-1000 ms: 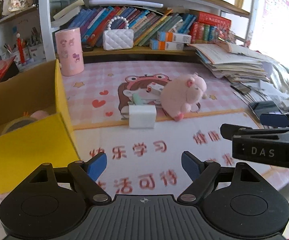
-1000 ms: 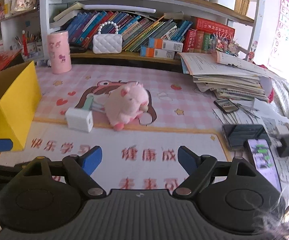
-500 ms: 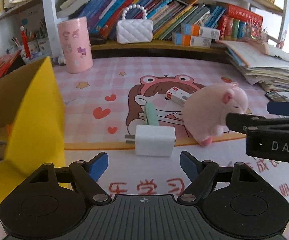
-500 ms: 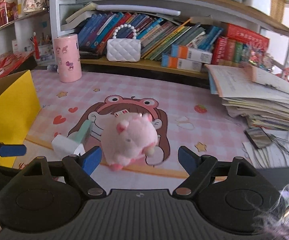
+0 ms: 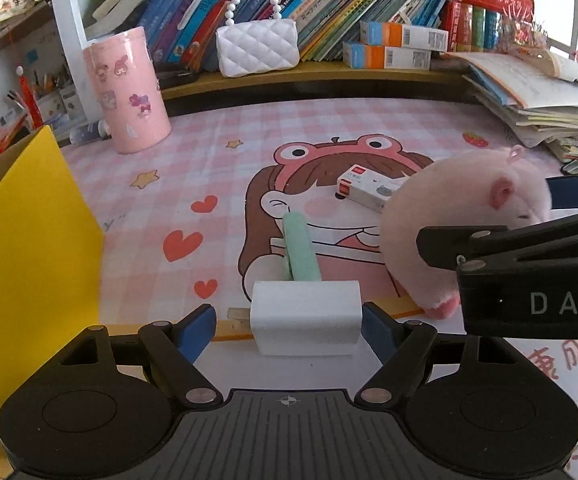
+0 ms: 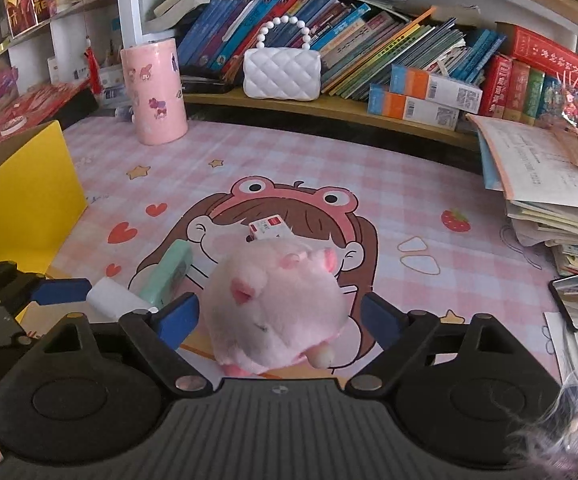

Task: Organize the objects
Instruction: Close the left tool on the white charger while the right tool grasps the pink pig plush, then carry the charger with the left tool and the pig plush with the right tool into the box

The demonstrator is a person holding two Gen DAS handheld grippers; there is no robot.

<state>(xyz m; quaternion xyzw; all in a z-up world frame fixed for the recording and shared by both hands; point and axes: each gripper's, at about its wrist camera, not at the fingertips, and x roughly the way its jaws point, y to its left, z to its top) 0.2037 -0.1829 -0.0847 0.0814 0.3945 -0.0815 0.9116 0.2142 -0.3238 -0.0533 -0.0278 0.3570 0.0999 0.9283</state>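
A white charger block [image 5: 305,316] lies on the pink desk mat, between the open fingers of my left gripper [image 5: 289,330]; the right pad is close to or touching its side. A pink plush pig [image 6: 277,308] sits between the open fingers of my right gripper [image 6: 279,320], with gaps on both sides. The pig also shows in the left wrist view [image 5: 457,224]. A mint green case [image 5: 299,248] and a small white and red box [image 5: 365,188] lie just behind. The yellow cardboard box [image 5: 29,248] stands at the left.
A pink cylinder tin [image 5: 127,92] stands at the back left. A white quilted purse [image 5: 257,48] and books fill the shelf behind. A pile of papers [image 6: 549,184] and a phone [image 6: 575,302] lie at the right.
Both grippers have moved forward over the mat. The left one now has the white charger between its fingers, and the right one has the plush pig between its fingers. Both stayed open.
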